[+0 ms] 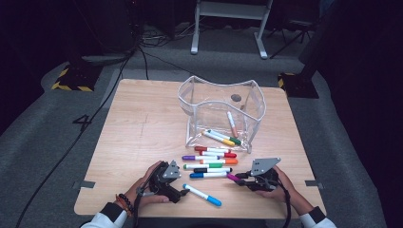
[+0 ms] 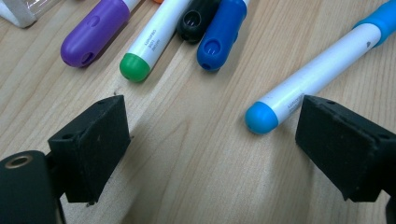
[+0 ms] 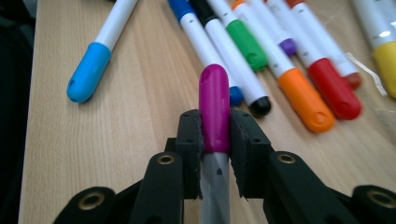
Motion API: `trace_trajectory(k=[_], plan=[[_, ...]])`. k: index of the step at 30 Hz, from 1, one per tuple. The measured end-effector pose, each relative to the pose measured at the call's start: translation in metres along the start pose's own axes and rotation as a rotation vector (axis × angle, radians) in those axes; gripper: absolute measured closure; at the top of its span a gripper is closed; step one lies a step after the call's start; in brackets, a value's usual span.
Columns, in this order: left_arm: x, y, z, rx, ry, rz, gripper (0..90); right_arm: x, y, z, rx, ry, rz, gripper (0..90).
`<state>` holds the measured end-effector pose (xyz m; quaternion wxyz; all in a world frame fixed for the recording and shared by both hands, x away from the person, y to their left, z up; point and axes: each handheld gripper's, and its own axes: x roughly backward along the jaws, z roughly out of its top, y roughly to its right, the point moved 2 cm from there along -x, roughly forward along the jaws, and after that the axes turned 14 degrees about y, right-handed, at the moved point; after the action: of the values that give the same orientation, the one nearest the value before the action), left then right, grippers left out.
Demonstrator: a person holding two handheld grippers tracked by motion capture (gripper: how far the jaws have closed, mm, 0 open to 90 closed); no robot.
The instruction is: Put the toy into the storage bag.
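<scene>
Gripping a magenta-capped marker (image 3: pixel 214 108), the right gripper (image 3: pixel 215 140) has both black pads pressed against the cap's sides; its own view shows the grey barrel running back between the jaws, a detail too small to read from above. The high view places that gripper (image 1: pixel 239 177) at the near right of the wooden table (image 1: pixel 142 123), the marker (image 1: pixel 233 177) pointing left toward a row of loose markers (image 1: pixel 211 164). The left gripper (image 1: pixel 179 189) rests at the near left, and its own view shows the jaws standing wide with nothing between them, bare tabletop below. A light-blue marker (image 2: pixel 322 72) lies just beside one pad there; from above it (image 1: pixel 202 194) lies slanted, apart from the row. The high view alone takes in a clear plastic pouch (image 1: pixel 256 102) behind the row, with several markers inside.
</scene>
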<state>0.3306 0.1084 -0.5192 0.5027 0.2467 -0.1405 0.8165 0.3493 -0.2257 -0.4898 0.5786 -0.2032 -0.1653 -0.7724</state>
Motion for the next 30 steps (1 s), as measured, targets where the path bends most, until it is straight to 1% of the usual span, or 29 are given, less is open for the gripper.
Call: trace_trajectory(k=[2,5,7,8,11,13,14,17,19,22,23,25,27,29,30], plan=[[0.000,0.000,0.000,-0.002,0.002,-0.001,10.0,0.009,0.003,0.001,-0.017,0.027,-0.020,74.7],[0.000,0.000,0.000,0.001,0.000,0.003,10.1,0.020,0.007,0.004,-0.019,0.056,-0.040,74.7],[0.000,0.000,0.000,0.001,0.000,0.004,10.1,0.028,0.010,0.006,-0.034,0.085,-0.051,74.7],[0.000,0.000,0.000,0.002,0.000,0.004,10.1,0.034,0.013,0.009,-0.032,0.099,-0.069,74.7],[0.000,0.000,0.000,0.002,0.000,0.004,10.1,0.048,0.016,0.015,-0.031,0.134,-0.097,74.7],[0.000,0.000,0.000,0.002,0.000,0.004,10.1,0.059,0.018,0.021,-0.038,0.169,-0.106,74.7],[0.000,0.000,0.000,0.002,-0.001,0.005,10.1,0.065,0.018,0.024,-0.029,0.185,-0.111,74.7],[0.000,0.000,0.000,0.003,0.000,0.006,10.1,0.083,0.020,0.042,-0.005,0.228,-0.155,74.7],[0.000,0.000,0.000,0.002,-0.001,0.007,10.1,0.093,0.020,0.053,0.019,0.242,-0.176,74.7],[0.000,0.000,0.000,0.004,0.000,0.007,10.1,0.109,0.025,0.073,0.045,0.260,-0.213,74.7],[0.000,0.000,0.000,0.003,0.000,0.007,10.1,0.114,0.026,0.081,0.046,0.267,-0.222,74.7],[0.000,0.000,0.000,0.003,0.000,0.007,10.1,0.118,0.028,0.089,0.065,0.270,-0.240,74.7],[0.001,0.001,0.000,0.004,-0.001,0.009,10.1,0.123,0.032,0.099,0.064,0.290,-0.238,74.7],[0.001,0.000,-0.001,0.003,-0.002,0.010,10.1,0.126,0.037,0.108,0.080,0.290,-0.258,74.7],[0.001,0.000,-0.001,0.002,-0.002,0.010,10.1,0.127,0.040,0.113,0.082,0.298,-0.260,74.7]])
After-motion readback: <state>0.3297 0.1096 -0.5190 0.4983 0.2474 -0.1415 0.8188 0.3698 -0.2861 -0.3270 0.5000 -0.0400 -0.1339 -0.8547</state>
